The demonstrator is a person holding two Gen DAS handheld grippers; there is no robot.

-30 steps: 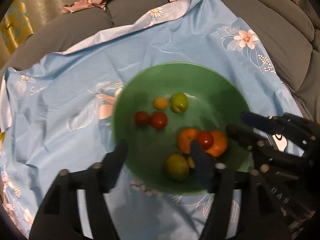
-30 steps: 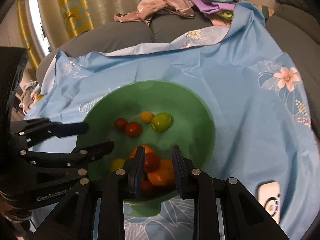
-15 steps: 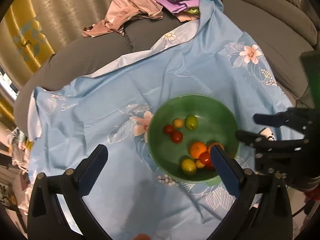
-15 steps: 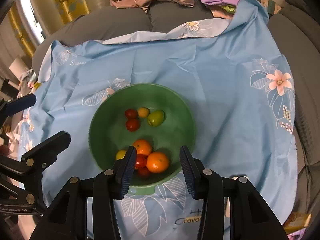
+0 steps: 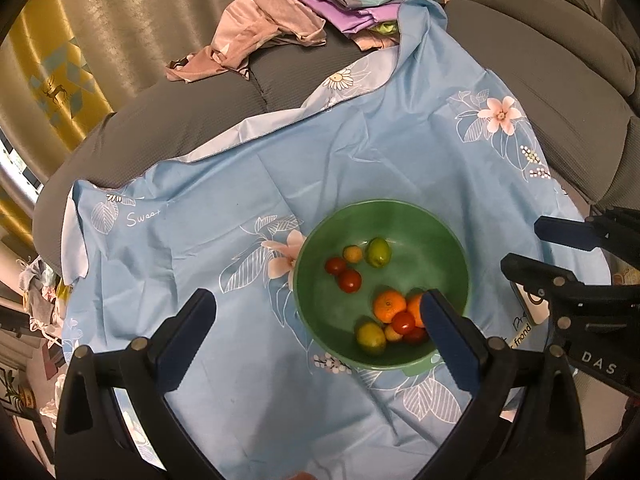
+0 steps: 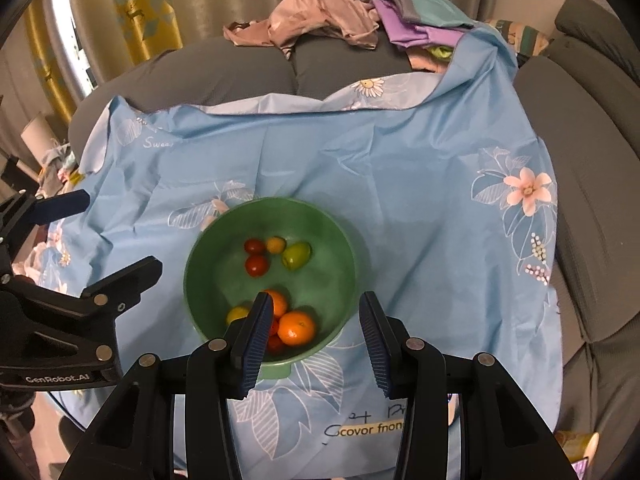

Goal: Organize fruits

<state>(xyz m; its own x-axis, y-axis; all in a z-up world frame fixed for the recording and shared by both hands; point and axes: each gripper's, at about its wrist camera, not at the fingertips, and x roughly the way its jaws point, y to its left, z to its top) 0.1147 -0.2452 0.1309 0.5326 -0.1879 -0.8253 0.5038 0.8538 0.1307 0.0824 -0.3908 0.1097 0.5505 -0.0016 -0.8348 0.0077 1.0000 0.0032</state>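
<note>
A green bowl sits on a blue floral cloth. It holds several fruits: two oranges, red tomatoes, green limes and small yellow fruits. My left gripper is open and empty, raised above the bowl's near left. My right gripper is open and empty, raised above the bowl's near rim. Each gripper shows at the edge of the other's view.
The cloth covers a grey sofa. A pile of clothes lies on the sofa back. A white device lies on the cloth right of the bowl. Curtains hang behind.
Both grippers have pulled back and up from the bowl. The right gripper's jaws opened wider; a tomato between them one second ago now lies in the bowl. The left gripper also opened wider.
</note>
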